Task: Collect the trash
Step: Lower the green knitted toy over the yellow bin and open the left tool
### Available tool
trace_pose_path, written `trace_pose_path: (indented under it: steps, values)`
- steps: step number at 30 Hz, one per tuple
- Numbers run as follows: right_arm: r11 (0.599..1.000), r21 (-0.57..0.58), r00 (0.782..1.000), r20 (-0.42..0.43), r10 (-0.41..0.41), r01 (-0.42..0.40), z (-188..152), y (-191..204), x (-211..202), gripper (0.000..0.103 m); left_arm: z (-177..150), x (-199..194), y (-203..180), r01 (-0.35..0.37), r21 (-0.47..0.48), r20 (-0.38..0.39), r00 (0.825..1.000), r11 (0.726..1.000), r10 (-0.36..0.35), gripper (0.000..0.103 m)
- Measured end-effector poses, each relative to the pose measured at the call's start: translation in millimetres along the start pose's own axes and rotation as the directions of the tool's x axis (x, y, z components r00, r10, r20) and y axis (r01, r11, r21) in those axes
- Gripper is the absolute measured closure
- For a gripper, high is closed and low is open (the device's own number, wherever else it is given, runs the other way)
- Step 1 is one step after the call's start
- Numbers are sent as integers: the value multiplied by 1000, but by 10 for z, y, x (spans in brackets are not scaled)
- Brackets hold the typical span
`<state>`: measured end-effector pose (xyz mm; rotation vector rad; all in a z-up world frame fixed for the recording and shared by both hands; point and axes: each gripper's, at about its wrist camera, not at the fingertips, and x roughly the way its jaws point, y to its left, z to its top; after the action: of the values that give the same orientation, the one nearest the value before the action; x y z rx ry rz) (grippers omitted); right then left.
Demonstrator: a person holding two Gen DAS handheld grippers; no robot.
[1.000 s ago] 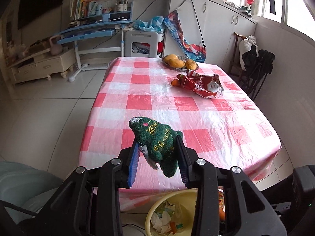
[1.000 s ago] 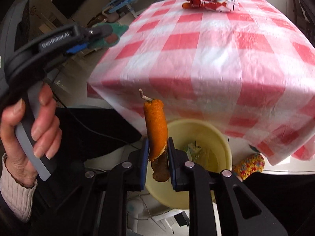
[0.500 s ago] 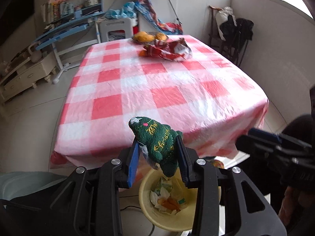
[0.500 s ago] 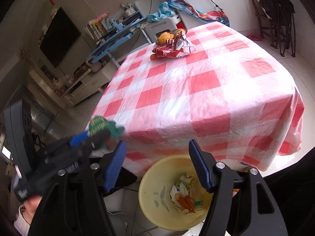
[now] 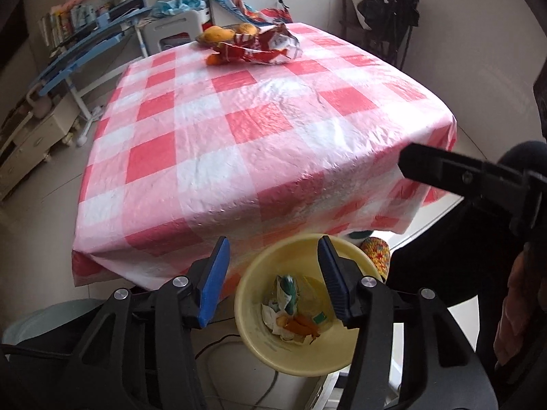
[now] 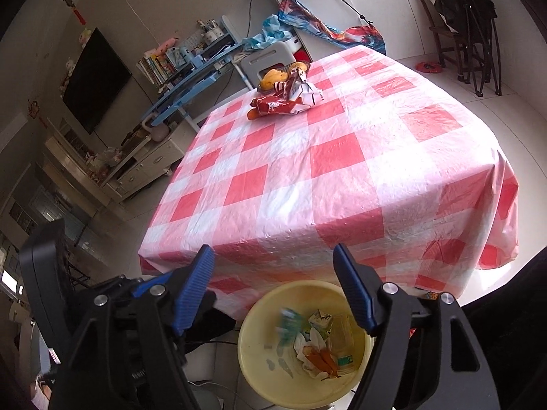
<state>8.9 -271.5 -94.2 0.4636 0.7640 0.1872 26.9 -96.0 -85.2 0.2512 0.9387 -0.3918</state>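
Both grippers held over a yellow bin at the near edge of a checked table, nothing between either pair of jaws.

The left gripper [image 5: 271, 280] is seen with its jaws spread and opening, nothing between the blue pads; its body is cut off by the lower frame edge. Directly beneath, the yellow bin [image 5: 253, 338] stands on the floor, its far rim tucked under the overhanging red-and-white tablecloth [image 5: 218, 157]. Inside, the collected trash [image 5: 290, 317] is noted: a blurred green item, white paper and orange peel, the remaining pieces too small to identify. A red snack wrapper [image 5: 259, 49] lies at the table's far end, partly hiding a bowl of fruit [image 5: 225, 33]. The right gripper [image 6: 273, 290] is likewise spread and opening, empty, over the same bin.
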Motion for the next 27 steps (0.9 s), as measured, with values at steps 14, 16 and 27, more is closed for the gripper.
trace_pose_path:
  steps: [14, 16, 27]
  values:
    - [997, -76, 1000, -18, -23, 22, -40, 124, 69, 32, 90, -142, 461, -86, -233, 105, 988, 969, 113, 35]
    - [996, -81, 999, -21, -25, 24, -48, 135, 80, 32, 89, -142, 462, -86, -235, 109, 988, 968, 114, 35]
    - [995, -94, 999, -31, -30, 27, -73, 180, 100, 32, 86, -128, 436, -86, -234, 111, 987, 968, 115, 35]
